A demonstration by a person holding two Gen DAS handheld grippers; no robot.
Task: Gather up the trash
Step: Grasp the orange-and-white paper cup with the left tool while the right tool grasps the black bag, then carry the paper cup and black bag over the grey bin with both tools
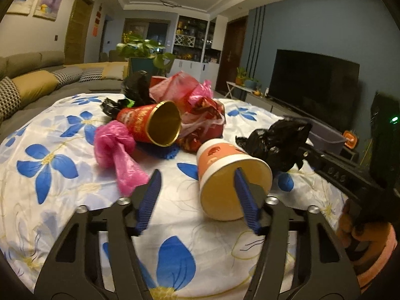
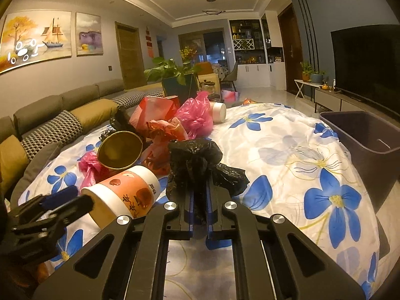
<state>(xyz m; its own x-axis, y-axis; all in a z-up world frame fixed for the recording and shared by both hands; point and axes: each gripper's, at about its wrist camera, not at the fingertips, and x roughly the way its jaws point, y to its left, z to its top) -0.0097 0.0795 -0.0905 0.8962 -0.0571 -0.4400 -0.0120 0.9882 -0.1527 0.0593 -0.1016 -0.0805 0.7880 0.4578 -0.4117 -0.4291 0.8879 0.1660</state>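
My right gripper (image 2: 198, 207) has its fingers clamped on the black bag (image 2: 200, 165). My left gripper (image 1: 197, 200) is half open, one finger inside the orange cup (image 1: 225, 172) lying on the surface (image 1: 62, 200).

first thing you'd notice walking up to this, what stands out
A heap of trash on the blue-flowered tablecloth: a red cup with a gold inside on its side among pink and red plastic bags. Nearer, the right gripper has its jaws shut on a crumpled black bag, while the left gripper has one finger inside the mouth of a tipped orange paper cup.
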